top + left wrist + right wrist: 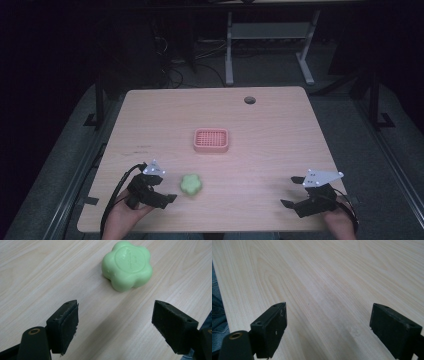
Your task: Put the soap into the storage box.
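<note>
pale wood-grain table (260,150) under both hands, near edge at the person's side; dim room beyond, white desk legs (229,50) and cables on the floor. left gripper (162,192) low at the near left, jaws spread wide, green flower-shaped soap (190,184) just ahead, untouched. right gripper (295,192) low at the near right, spread over bare wood. pink slotted tray (211,140) farther off, between them.

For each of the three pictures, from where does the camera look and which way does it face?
High view: above the person's side, facing forward and down on the table; both hands, left tongs, right tongs.
Left gripper view: rides on the left tongs, low, facing the green soap.
Right gripper view: rides on the right tongs, facing bare tabletop.
Shared: the soap, high and left views.
</note>
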Motion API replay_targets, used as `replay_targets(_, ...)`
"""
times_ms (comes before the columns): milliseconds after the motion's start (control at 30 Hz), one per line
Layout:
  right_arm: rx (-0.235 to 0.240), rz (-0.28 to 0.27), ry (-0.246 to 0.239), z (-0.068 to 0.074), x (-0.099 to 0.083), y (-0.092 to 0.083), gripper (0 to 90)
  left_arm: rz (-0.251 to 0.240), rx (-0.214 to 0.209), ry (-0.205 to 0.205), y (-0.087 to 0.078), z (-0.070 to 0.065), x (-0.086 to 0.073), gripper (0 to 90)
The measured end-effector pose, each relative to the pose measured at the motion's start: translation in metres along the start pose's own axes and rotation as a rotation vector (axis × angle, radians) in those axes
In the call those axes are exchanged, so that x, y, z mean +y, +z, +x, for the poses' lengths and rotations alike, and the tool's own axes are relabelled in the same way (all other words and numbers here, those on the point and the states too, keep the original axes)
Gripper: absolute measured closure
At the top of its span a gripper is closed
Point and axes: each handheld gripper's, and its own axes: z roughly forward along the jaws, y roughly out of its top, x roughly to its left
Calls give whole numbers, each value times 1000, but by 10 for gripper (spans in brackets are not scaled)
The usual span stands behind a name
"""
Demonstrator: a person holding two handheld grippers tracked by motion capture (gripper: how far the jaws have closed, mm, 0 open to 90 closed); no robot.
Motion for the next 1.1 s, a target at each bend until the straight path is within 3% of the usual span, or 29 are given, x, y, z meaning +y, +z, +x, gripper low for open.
replay_targets(633,2,-10,1,-1,-1,-1,138,86,-6,34,15,-9,29,205)
replay_targets(1100,4,-15,2,-1,-1,-1,138,124,4,32,27,-13,44,196)
